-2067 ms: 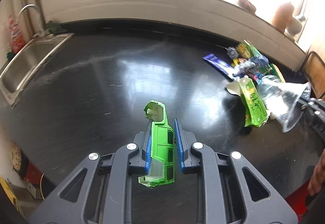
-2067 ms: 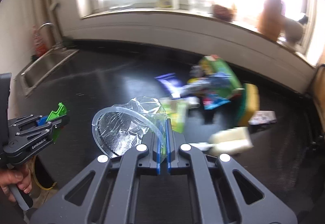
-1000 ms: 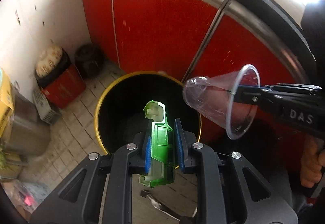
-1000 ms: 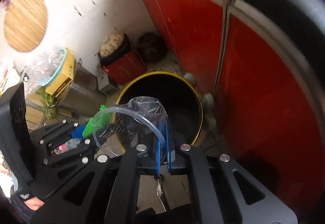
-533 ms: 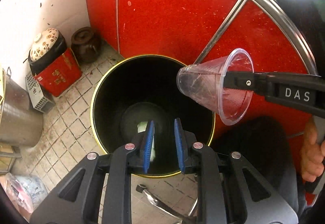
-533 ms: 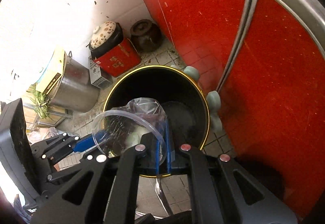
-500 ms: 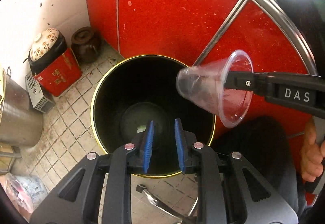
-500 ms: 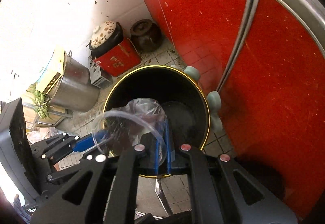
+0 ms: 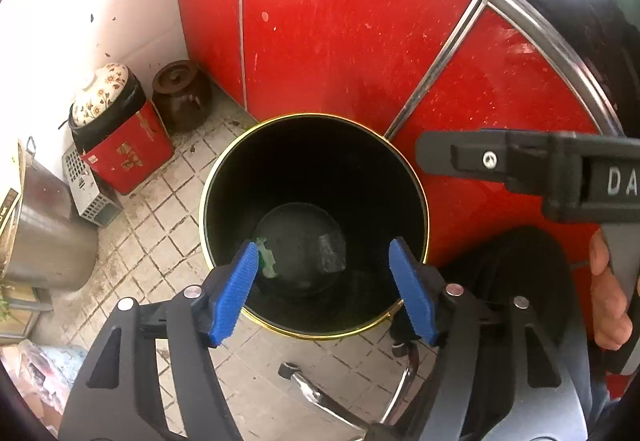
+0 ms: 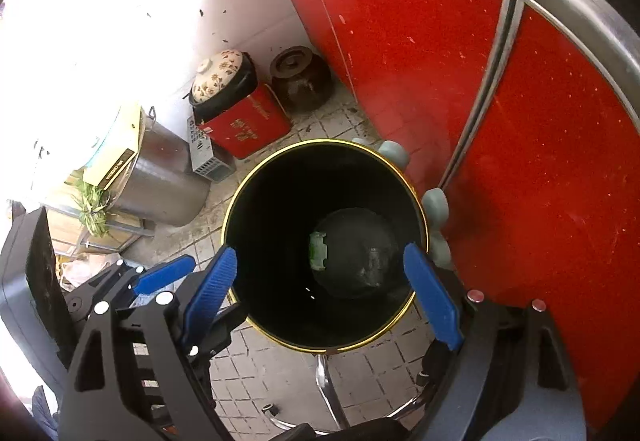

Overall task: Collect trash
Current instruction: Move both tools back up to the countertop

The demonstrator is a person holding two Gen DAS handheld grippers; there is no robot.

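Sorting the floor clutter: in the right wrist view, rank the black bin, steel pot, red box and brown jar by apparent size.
1. black bin
2. steel pot
3. red box
4. brown jar
The pot is partly covered; the jar sits farthest away, so both ranks are unsure.

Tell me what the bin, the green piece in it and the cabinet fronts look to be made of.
Bin: probably metal or hard plastic, glossy black inside, thin gold rim.
Green piece: looks like moulded rigid plastic, bright green with a pale edge, lying on the bottom.
Cabinet fronts: glossy red speckled panels, likely laminate or lacquered board, with silvery metal-looking trim strips.
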